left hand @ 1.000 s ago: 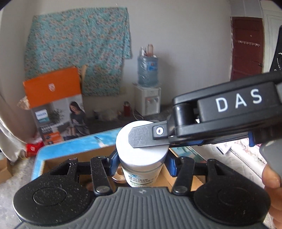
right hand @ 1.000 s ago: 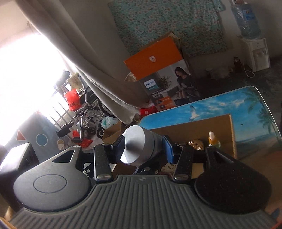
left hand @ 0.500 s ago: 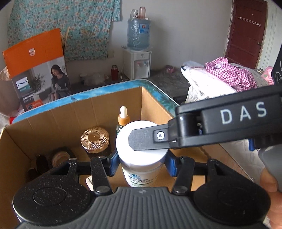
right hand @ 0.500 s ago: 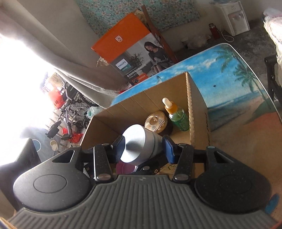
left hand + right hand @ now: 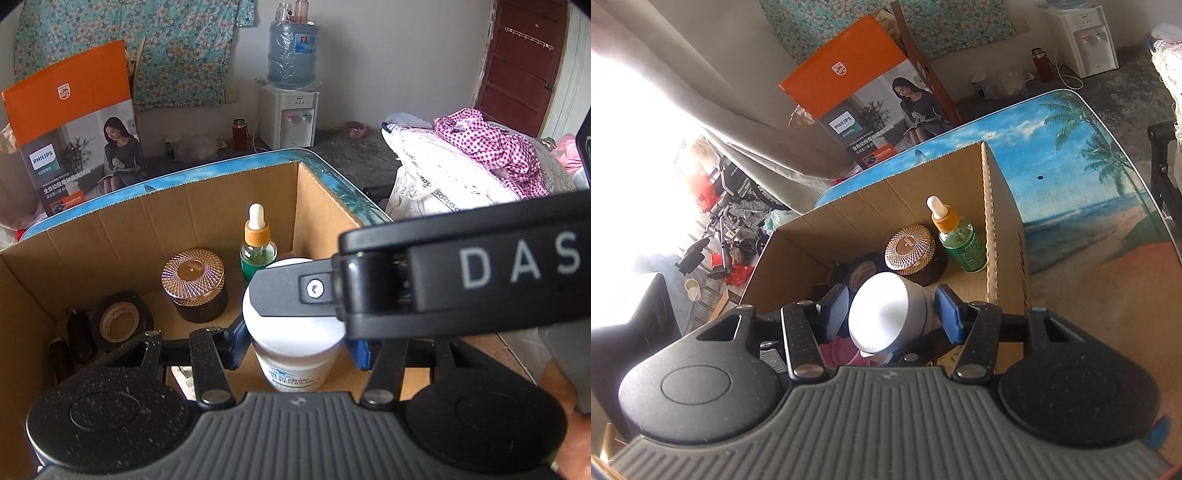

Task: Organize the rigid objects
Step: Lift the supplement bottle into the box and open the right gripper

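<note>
Two jars over cardboard box (image 5: 155, 206), left gripper (image 5: 297, 347) clamping white jar (image 5: 295, 332), right gripper (image 5: 892, 314) loosening around silver-lidded jar (image 5: 886, 314)

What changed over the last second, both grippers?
Both came down into the cardboard box. The right gripper has just been opening its fingers around the silver-lidded jar between them. The left gripper keeps its grip on the white jar. Dropper bottle and gold-lidded jar stayed put.

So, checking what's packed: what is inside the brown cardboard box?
Inside the cardboard box: green dropper bottle, copper-lidded dark jar, black tape roll. Grippers hide the near floor.
</note>
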Available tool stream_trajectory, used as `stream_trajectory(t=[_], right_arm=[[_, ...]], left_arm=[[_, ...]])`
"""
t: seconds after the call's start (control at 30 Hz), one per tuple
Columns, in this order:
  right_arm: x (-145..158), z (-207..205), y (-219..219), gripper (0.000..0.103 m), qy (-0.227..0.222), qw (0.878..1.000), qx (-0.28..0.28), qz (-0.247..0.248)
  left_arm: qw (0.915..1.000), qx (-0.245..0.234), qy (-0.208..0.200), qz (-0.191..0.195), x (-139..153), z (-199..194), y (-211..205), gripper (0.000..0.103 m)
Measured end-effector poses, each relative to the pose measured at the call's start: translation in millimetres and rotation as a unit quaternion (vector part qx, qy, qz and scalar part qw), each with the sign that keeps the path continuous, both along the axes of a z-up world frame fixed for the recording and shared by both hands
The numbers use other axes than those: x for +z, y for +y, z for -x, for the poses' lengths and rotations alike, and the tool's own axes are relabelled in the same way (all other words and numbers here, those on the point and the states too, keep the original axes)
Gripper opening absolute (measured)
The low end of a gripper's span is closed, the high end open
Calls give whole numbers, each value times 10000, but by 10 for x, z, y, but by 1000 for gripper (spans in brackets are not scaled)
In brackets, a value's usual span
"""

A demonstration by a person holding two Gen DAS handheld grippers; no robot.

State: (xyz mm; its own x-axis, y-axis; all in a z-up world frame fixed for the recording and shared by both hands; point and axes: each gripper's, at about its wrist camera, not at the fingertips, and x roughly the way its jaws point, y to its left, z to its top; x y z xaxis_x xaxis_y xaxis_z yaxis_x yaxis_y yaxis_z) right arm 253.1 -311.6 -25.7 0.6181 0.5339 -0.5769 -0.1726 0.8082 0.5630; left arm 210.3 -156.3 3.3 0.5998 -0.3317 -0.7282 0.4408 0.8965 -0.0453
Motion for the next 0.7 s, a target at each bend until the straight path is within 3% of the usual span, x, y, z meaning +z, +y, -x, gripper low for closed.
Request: stream_trajectory(t=[0.23, 0.47, 0.7], right_arm=[[17, 20, 10, 61, -42, 10000, -33, 47], [64, 89, -21, 66, -143, 9998, -157, -19], [254, 392, -101, 72, -557, 9972, -407, -274]], left_arm=[[10000, -25, 32, -8, -7, 0, -39, 56], [9999, 53, -119, 83, 102, 59, 31, 75], [9989, 66, -379, 275, 321, 301, 186, 92]])
